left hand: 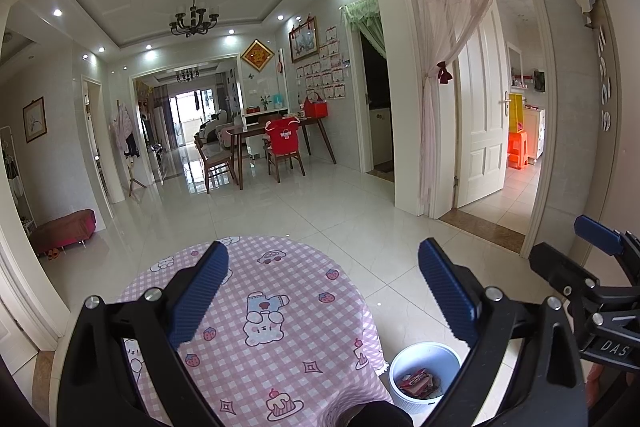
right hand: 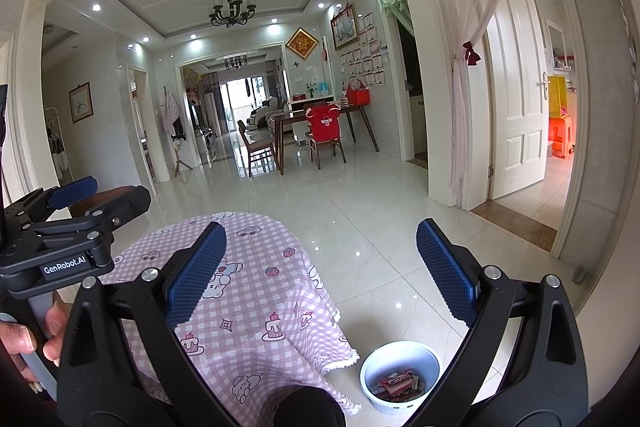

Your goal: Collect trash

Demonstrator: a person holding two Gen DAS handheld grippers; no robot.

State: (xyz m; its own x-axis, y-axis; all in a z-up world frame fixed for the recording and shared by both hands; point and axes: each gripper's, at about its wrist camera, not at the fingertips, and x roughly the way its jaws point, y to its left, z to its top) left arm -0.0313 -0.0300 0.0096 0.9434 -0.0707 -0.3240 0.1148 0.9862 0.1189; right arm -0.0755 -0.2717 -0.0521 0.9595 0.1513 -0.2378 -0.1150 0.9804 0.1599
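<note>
A white round trash bin stands on the floor to the right of a table with a pink checked cartoon cloth. Red and brown wrappers lie inside the bin. In the right wrist view the bin and its wrappers sit at the lower middle, beside the cloth. My left gripper is open and empty above the table. My right gripper is open and empty, held above the table's right edge and the floor. No loose trash shows on the cloth.
Glossy white floor tiles stretch toward a dining table with chairs. A doorway with a pink curtain and a white door is on the right. A low red bench sits at the left wall.
</note>
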